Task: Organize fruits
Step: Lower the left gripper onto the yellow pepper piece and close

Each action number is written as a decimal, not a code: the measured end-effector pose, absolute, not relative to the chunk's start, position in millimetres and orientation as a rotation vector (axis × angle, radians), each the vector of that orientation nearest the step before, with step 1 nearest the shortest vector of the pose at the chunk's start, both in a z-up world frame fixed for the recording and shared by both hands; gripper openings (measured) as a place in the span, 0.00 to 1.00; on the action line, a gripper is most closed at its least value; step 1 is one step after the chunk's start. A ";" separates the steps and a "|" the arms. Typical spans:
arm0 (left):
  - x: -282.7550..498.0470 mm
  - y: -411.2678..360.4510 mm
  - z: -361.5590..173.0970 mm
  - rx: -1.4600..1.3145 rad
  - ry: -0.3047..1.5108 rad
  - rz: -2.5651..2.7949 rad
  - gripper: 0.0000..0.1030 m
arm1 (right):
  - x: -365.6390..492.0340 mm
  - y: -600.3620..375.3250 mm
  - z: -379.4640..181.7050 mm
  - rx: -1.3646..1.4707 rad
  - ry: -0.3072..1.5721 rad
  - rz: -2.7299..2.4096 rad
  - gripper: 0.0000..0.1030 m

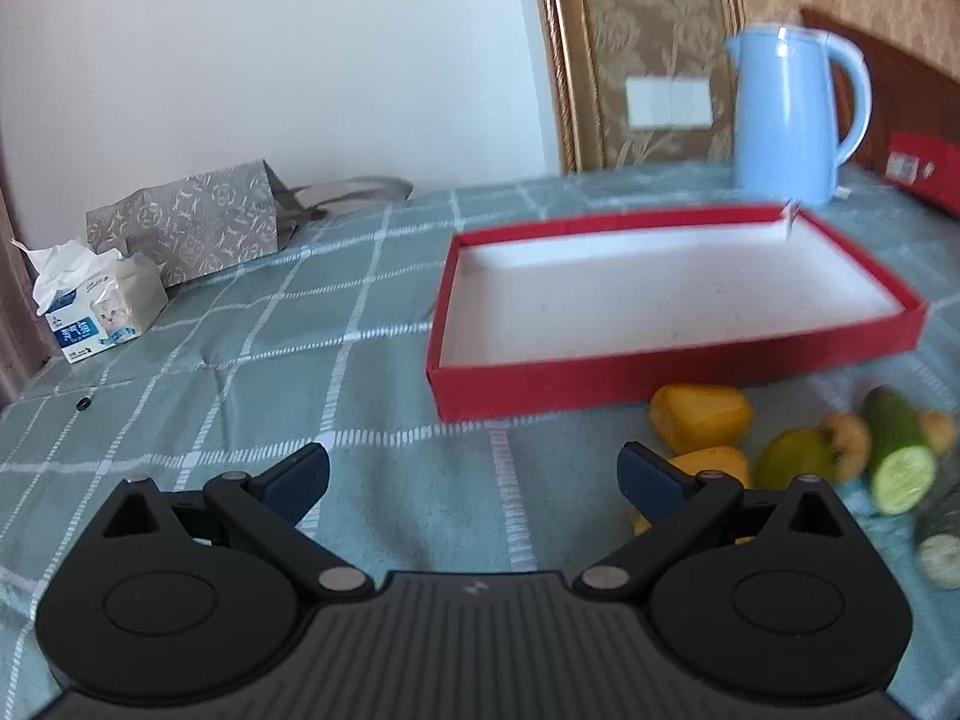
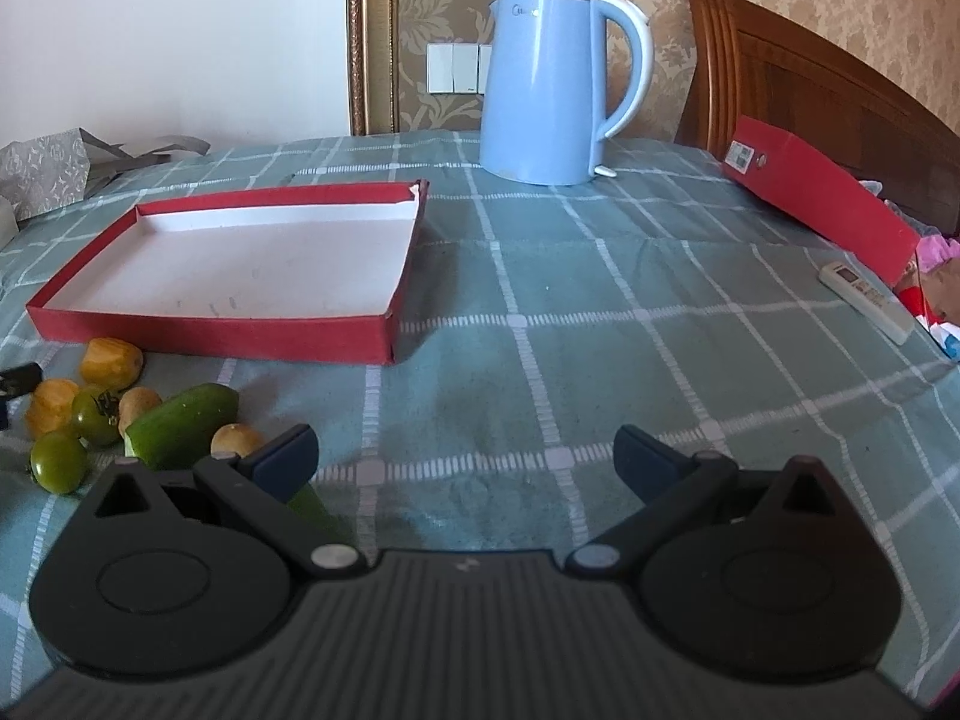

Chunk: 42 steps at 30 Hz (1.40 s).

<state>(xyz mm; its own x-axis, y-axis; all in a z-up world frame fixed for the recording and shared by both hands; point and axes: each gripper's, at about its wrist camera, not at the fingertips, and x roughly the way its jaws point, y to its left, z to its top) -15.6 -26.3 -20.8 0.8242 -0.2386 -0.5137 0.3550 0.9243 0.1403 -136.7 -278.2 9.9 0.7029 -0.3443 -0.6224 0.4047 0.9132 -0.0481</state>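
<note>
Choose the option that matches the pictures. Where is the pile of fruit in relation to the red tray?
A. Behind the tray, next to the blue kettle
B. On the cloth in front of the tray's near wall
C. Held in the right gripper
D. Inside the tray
B: the fruit pile lies on the checked cloth before the near wall of the red tray, whose white floor is bare.
</note>
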 end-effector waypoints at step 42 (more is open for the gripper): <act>-9.8 -50.2 -27.9 0.183 0.677 -0.680 0.51 | -132.8 -280.7 4.8 0.098 0.692 -0.405 1.00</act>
